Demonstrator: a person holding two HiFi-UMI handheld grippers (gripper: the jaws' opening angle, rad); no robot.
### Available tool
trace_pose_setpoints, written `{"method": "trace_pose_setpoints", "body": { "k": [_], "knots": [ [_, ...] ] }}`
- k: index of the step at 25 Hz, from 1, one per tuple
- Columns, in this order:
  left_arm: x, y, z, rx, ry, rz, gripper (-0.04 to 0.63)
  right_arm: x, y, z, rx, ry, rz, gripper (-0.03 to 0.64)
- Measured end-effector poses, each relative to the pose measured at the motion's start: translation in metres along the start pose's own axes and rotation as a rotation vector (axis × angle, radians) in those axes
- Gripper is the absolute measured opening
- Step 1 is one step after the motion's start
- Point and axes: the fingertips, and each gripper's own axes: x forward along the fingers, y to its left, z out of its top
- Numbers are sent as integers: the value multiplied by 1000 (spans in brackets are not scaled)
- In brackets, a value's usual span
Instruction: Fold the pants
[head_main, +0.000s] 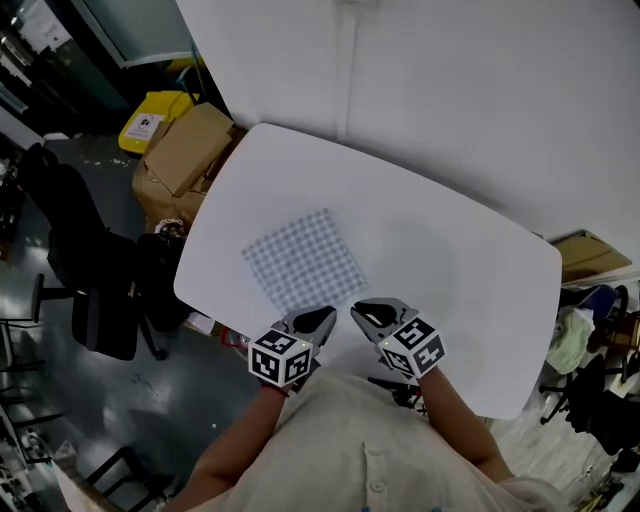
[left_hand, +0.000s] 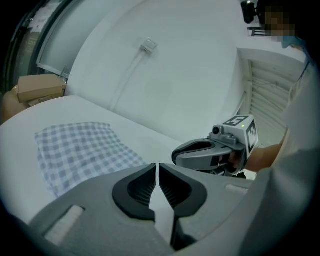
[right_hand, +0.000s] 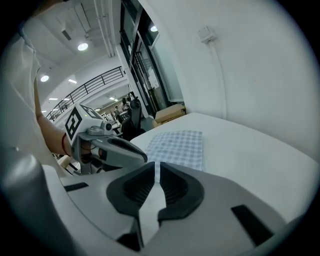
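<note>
Nearest me, my left gripper (head_main: 322, 318) has its jaws pressed together on nothing, and my right gripper (head_main: 360, 311) has its jaws nearly together, also empty; both hover at the table's (head_main: 450, 270) near edge. Just beyond them the folded checked pants (head_main: 303, 262) lie flat by the near-left edge, almost square, so I can't pick a long axis. Past the far-left corner, a yellow bin (head_main: 150, 120) carries a label too small to read.

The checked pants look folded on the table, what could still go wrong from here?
1. The left gripper and right gripper, both empty, hang right by the folded checked pants; a stray swing could pull the fold open.
2. The grippers are close together and might collide.
</note>
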Motion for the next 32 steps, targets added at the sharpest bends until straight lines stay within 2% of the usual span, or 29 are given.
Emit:
{"method": "trace_pose_setpoints", "body": {
  "k": [5, 16, 32],
  "knots": [
    [10, -12, -5, 29, 29, -26, 28, -6, 2, -9, 26, 6, -1, 18],
    [22, -25, -5, 45, 52, -48, 28, -20, -4, -20, 25, 11, -20, 17],
    [40, -38, -3, 29, 64, -64, 28, -40, -22, -27, 45, -13, -57, 17]
  ]
}}
